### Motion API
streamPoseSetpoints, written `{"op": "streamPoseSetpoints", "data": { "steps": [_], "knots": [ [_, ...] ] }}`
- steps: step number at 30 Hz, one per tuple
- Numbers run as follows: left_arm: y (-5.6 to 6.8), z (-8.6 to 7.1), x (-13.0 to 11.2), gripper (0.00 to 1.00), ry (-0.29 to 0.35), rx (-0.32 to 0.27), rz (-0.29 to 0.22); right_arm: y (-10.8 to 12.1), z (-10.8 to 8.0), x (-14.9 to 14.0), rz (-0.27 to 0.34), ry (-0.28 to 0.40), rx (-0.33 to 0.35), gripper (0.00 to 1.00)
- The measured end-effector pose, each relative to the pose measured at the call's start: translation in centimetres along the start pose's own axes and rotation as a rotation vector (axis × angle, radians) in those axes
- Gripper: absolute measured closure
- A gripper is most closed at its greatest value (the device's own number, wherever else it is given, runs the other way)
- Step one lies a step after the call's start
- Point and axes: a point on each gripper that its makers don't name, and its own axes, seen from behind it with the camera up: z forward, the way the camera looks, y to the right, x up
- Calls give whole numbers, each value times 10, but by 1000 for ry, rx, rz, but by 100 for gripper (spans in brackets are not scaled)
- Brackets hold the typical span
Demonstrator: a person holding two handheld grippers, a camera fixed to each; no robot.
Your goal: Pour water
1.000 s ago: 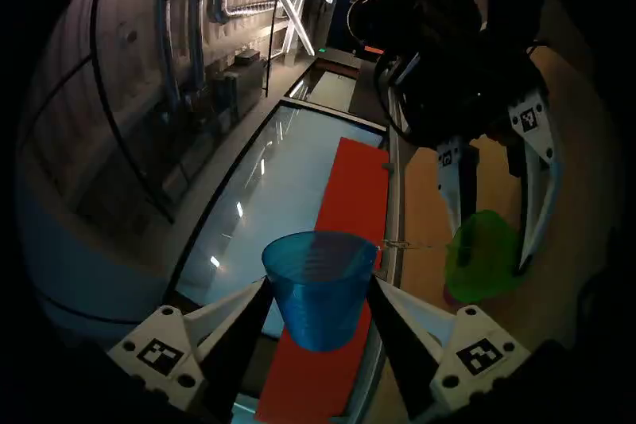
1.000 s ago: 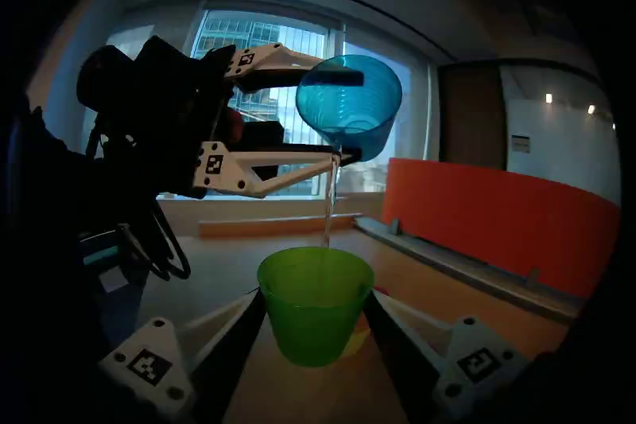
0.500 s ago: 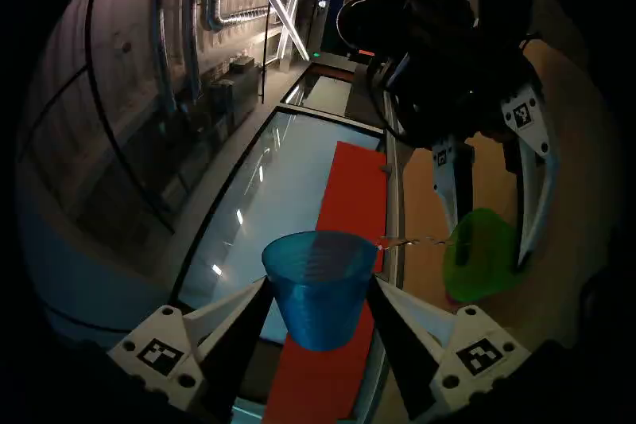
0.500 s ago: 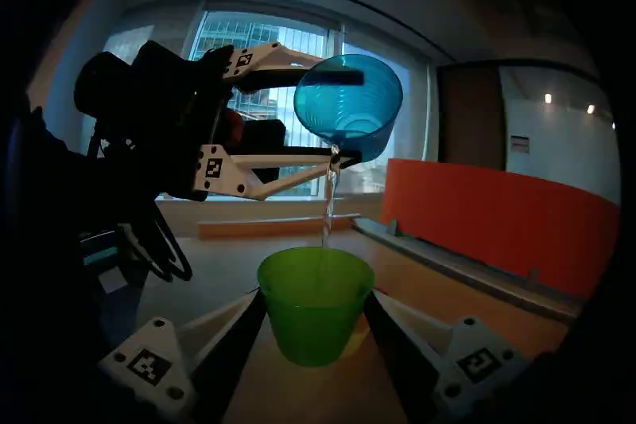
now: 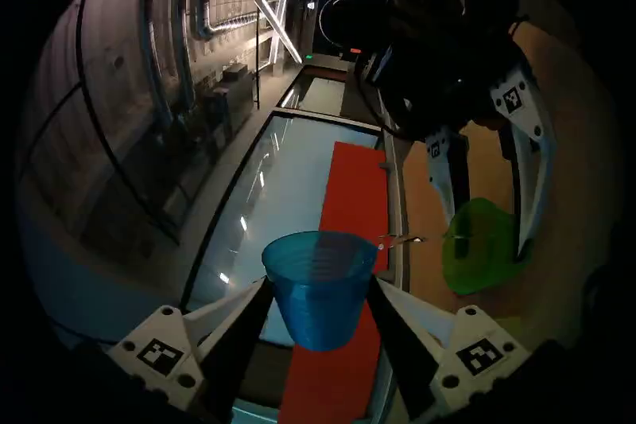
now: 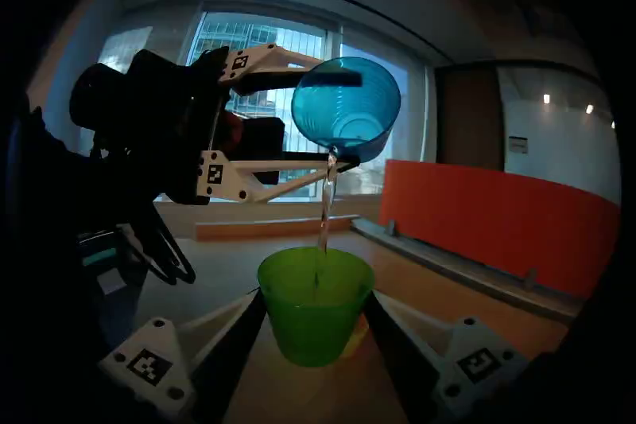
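Left gripper (image 5: 319, 287) pinches a blue cup (image 5: 320, 301), one finger pressed to each side of its wall. In the right gripper view this cup is tipped well over, its mouth turned toward the camera, and is held above and apart from a green cup (image 6: 314, 317). A thin stream of water (image 6: 324, 209) falls from the blue cup's lower rim into the open mouth of the green cup. Right gripper (image 6: 314, 297) clamps the green cup from both sides and the cup stands upright. Whether its base touches the wooden worktop (image 6: 445, 285) cannot be told. An orange panel (image 6: 509, 217) runs along the right side of the worktop. A window (image 6: 254, 34) lies behind the left gripper. In the left gripper view the green cup sits to the right of the blue one, with the stream crossing the gap between them.
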Motion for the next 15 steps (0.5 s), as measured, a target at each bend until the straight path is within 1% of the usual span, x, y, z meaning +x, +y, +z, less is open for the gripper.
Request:
{"op": "streamPoseSetpoints", "data": {
  "steps": [6,15],
  "knots": [
    [1,1,0,18,1,1,27,1,0,1,1,4,-4,12],
    [0,4,0,18,4,6,85,4,0,1,2,5,-9,12]
  ]
}}
